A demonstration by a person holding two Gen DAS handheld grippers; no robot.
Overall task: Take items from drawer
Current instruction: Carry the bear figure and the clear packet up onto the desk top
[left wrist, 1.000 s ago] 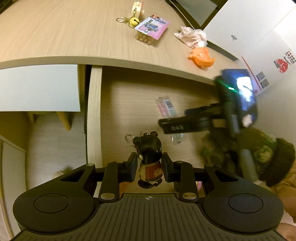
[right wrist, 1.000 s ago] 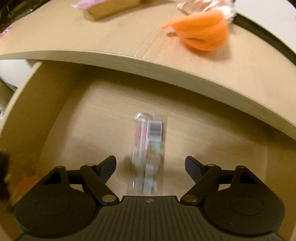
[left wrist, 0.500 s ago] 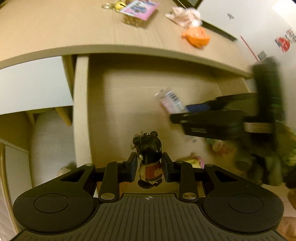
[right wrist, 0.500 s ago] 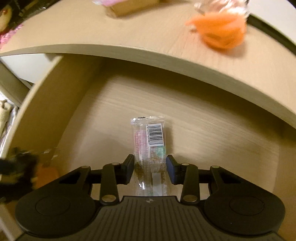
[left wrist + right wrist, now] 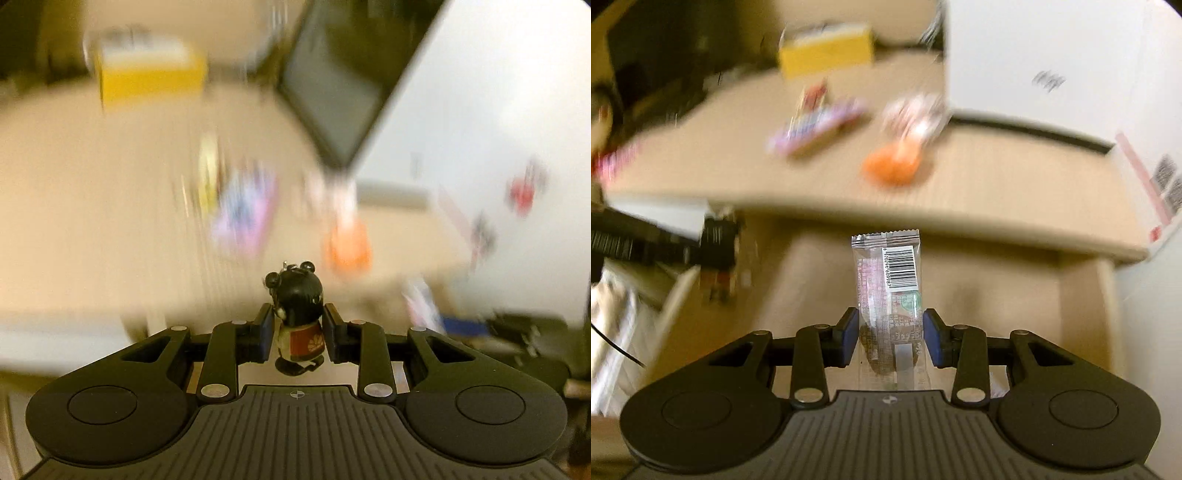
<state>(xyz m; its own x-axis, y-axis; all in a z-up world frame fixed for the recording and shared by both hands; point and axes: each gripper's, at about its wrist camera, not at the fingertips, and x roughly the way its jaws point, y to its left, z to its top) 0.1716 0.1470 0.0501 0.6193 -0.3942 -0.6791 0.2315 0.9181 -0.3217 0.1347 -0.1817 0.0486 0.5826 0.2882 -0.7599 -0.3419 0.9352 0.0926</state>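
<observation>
Black and glossy, a small bear figurine (image 5: 297,317) with round ears, a metal keyring loop on its head and an orange-red patch on its body stands clamped between the jaws of the left gripper (image 5: 297,334), both blue pads pressed against its sides. Beyond those jaws the left wrist view is heavily blurred: a pale wood worktop (image 5: 92,229) spreads ahead, with a purple packet (image 5: 245,210) ahead and slightly left of the jaws, an orange object (image 5: 347,247) ahead and just to the right, and a yellow box (image 5: 147,74) far ahead to the left.

The right gripper (image 5: 890,338) has its jaws closed on a clear snack wrapper (image 5: 888,295), pads against both edges of the lower half. The wrapper stands upright out of the jaws, its barcode panel and crimped top edge pointing away from the camera, and it hangs clear above the open drawer (image 5: 997,295), whose light wood bottom shows behind and below it. Past the drawer, ahead of these jaws, the edge of the worktop crosses the view, carrying the orange object just ahead and a crumpled white-and-pink bundle (image 5: 916,114) behind that. A white carton (image 5: 1052,66) stands ahead to the right. The left gripper's dark body appears blurred at the left edge of the right wrist view.
</observation>
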